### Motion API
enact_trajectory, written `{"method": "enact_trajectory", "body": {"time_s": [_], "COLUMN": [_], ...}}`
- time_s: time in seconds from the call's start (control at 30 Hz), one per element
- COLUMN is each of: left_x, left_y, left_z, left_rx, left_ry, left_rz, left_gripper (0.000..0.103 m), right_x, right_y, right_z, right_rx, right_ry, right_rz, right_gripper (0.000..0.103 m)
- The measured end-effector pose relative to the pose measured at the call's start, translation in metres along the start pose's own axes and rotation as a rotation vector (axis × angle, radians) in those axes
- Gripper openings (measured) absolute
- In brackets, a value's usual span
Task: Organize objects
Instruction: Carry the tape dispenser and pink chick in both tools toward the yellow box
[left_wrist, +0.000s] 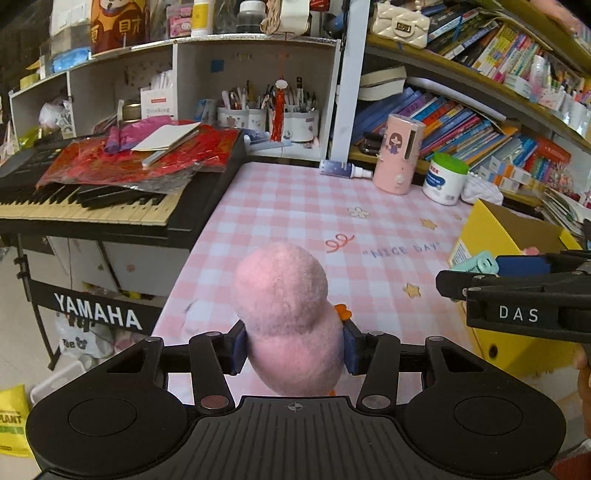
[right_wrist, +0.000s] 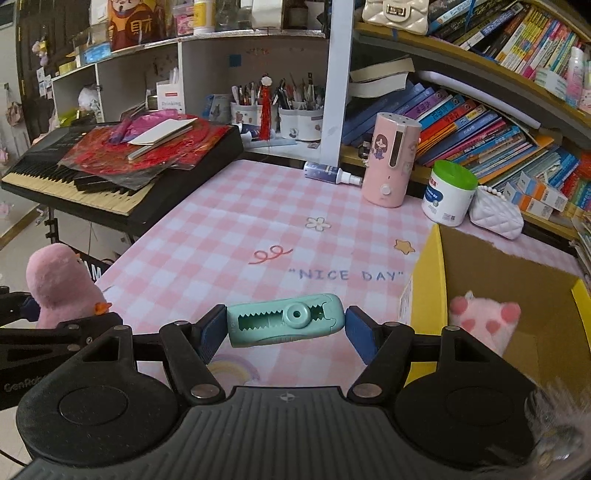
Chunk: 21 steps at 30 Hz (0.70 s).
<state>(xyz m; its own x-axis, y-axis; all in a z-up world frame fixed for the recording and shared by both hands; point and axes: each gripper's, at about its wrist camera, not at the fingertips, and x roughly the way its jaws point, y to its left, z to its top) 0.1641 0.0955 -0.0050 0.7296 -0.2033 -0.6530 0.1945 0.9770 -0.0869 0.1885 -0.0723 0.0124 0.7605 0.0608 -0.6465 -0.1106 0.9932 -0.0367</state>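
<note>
A pink plush chick (left_wrist: 288, 317) with an orange beak sits clamped between the blue-padded fingers (left_wrist: 351, 349) of the left gripper (left_wrist: 293, 350), held up above the near left edge of the counter (left_wrist: 295, 206), which is covered in a pink-and-white checked cloth printed "NICE DAY". Just to its right, the right gripper (right_wrist: 284, 328) carries a mint-green plastic clip-like gadget (right_wrist: 286, 319) lying crosswise, one end pressed against the left finger (right_wrist: 210, 332) and the other against the right one, so the fingers stand fairly wide but pinch it from both ends. It hangs over the cloth near the front.

Further right stands an open yellow cardboard box (right_wrist: 428, 280), and inside it lies a pink plush paw (right_wrist: 484, 317) with darker pads. Behind the box, along the back of the counter, are a white quilted purse (right_wrist: 495, 214), a white tub with a green lid (right_wrist: 450, 192), a pink cylindrical humidifier (right_wrist: 389, 158) and a small spray bottle (right_wrist: 328, 171) on its side. A Yamaha keyboard (left_wrist: 110, 199) piled with red wrapping stands to the left, and crowded bookshelves (right_wrist: 480, 122) rise behind.
</note>
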Motion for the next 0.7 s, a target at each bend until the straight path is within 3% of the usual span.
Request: {"method": "enact_trajectory", "body": {"time_s": [0.7], "left_x": [-0.089], "left_y": [0.0], "left_z": [-0.078], "left_rx": [0.075], "left_ry": [0.007], "left_rz": [-0.09], "left_gripper": [0.047], "right_x": [-0.099], "right_y": [0.042], "right_z": [-0.094], "right_rx": [0.086], "right_ry": [0.025], "right_rz": [-0.056], "right_gripper": [0.067]}}
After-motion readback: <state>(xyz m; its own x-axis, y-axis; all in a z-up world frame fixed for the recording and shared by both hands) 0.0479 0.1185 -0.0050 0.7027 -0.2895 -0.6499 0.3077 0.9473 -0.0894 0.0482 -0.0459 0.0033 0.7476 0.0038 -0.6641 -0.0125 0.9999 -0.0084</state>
